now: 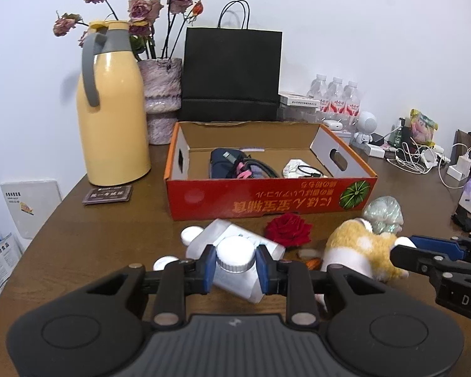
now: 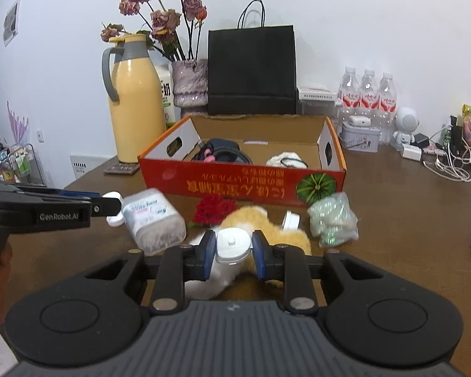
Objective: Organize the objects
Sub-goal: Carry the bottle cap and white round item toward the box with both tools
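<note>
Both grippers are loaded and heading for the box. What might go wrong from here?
1. The left gripper pinches the jar only at its cap; the hanging body may swing or slip.
2. The right gripper holds a small white case by its edges; it might pop out.
3. The box wall is tall; a low carry may clip it.

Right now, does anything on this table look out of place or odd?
Yes. The red cardboard box sits with its printed text upside down toward the cameras. The wired chargers lie tangled at the table's far right edge. A loose red rose head lies by the plush toy.
</note>
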`<state>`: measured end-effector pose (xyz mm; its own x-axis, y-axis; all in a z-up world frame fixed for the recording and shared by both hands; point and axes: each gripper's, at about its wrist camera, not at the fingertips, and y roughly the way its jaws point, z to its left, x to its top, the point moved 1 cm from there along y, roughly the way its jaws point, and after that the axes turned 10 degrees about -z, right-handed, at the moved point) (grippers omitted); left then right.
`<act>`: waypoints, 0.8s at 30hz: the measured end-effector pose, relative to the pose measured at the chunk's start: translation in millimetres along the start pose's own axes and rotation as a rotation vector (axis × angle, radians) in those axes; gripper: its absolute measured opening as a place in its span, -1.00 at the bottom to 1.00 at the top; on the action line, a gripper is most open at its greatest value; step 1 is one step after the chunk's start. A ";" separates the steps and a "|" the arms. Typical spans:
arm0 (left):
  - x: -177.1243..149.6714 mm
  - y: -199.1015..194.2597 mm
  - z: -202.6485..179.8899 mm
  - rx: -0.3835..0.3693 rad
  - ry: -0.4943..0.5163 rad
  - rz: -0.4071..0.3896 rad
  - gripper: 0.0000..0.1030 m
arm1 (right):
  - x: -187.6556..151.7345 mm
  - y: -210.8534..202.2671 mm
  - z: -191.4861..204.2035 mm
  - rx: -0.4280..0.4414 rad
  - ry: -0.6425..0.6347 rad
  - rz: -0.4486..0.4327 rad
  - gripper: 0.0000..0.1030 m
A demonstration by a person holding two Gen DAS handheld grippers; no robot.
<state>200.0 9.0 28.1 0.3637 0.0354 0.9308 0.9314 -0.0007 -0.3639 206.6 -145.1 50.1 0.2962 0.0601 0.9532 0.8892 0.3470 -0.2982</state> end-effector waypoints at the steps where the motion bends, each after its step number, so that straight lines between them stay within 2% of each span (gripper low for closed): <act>1: 1.3 2.6 -2.5 -0.002 0.001 0.000 -0.50 | 2.5 2.3 -0.9 0.002 0.000 -0.006 -0.50; 12: 24.9 37.6 -15.3 -0.018 -0.030 -0.025 -0.50 | 25.1 39.0 -18.0 0.017 0.009 -0.055 -0.50; 24: 59.9 102.6 -11.1 0.007 -0.085 -0.063 -0.50 | 47.3 100.2 -41.9 0.028 0.010 -0.099 -0.50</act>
<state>317.4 -0.1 47.0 0.3018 0.1201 0.9458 0.9522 0.0107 -0.3052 324.3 -146.7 63.2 0.2107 0.0147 0.9774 0.9044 0.3765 -0.2006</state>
